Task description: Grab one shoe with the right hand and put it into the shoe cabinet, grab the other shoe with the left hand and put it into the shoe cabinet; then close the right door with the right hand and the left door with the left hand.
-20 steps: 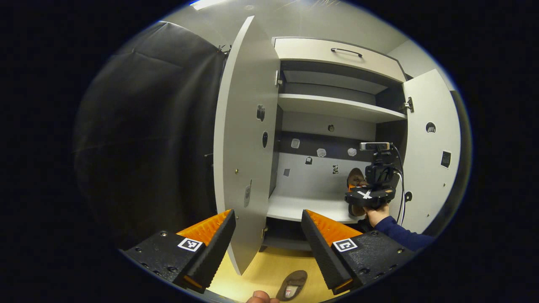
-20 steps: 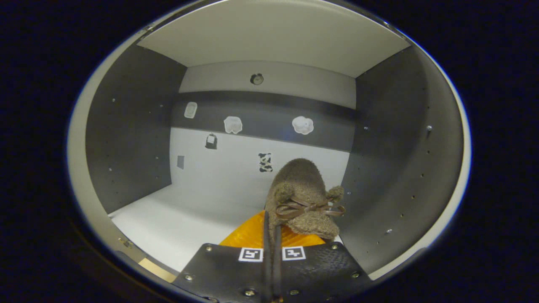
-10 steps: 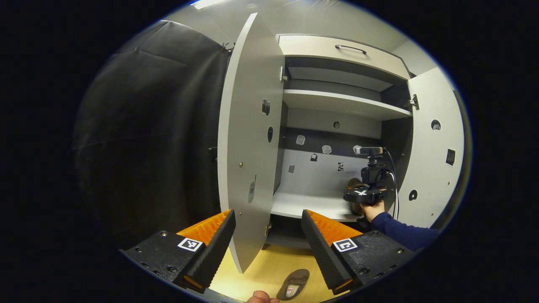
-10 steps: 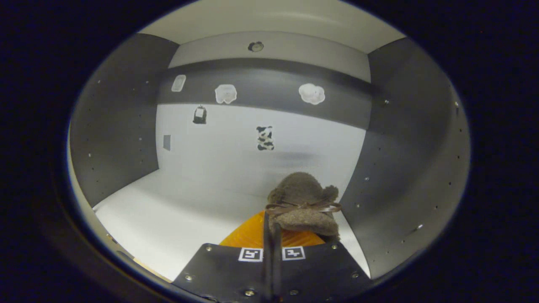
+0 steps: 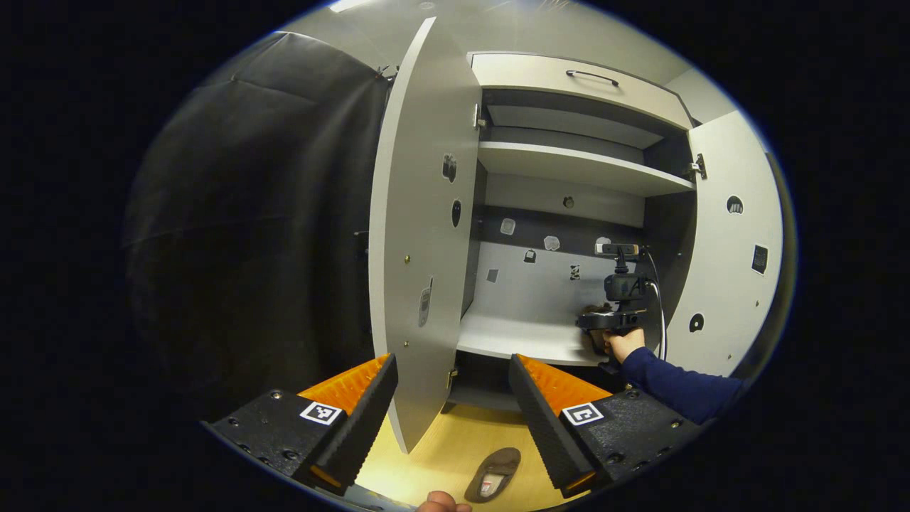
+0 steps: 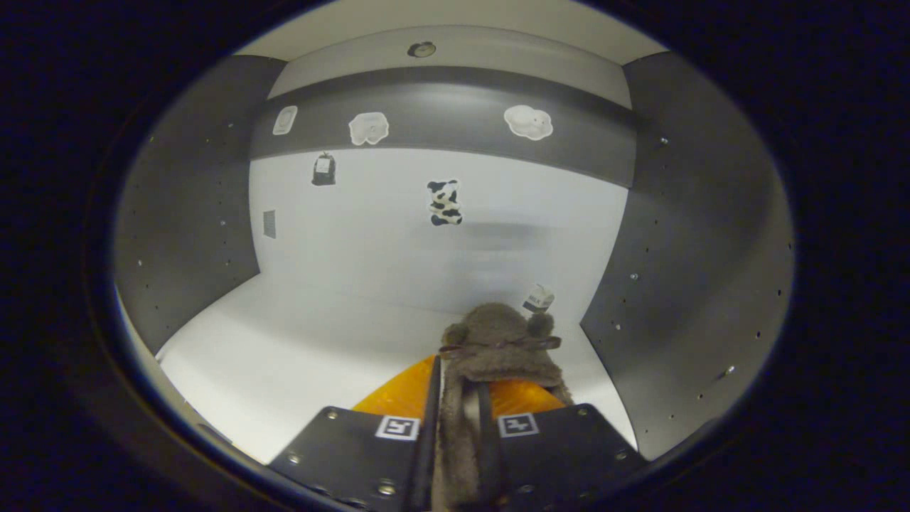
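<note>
As we are lowering the fuzzy brown slipper (image 6: 498, 341) onto the white cabinet shelf (image 6: 298, 341) | our right gripper (image 6: 455, 427) jaws are loosening round it | left gripper (image 5: 451, 398) jaws are waiting wide, empty

Fuzzy plush shoe (image 6: 501, 341); smooth matt cabinet shelf (image 6: 298, 341).

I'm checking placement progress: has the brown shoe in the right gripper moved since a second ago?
Yes. In the right gripper view the brown shoe has sunk lower against the cow sticker on the cabinet's back wall, toward the shelf floor.
</note>
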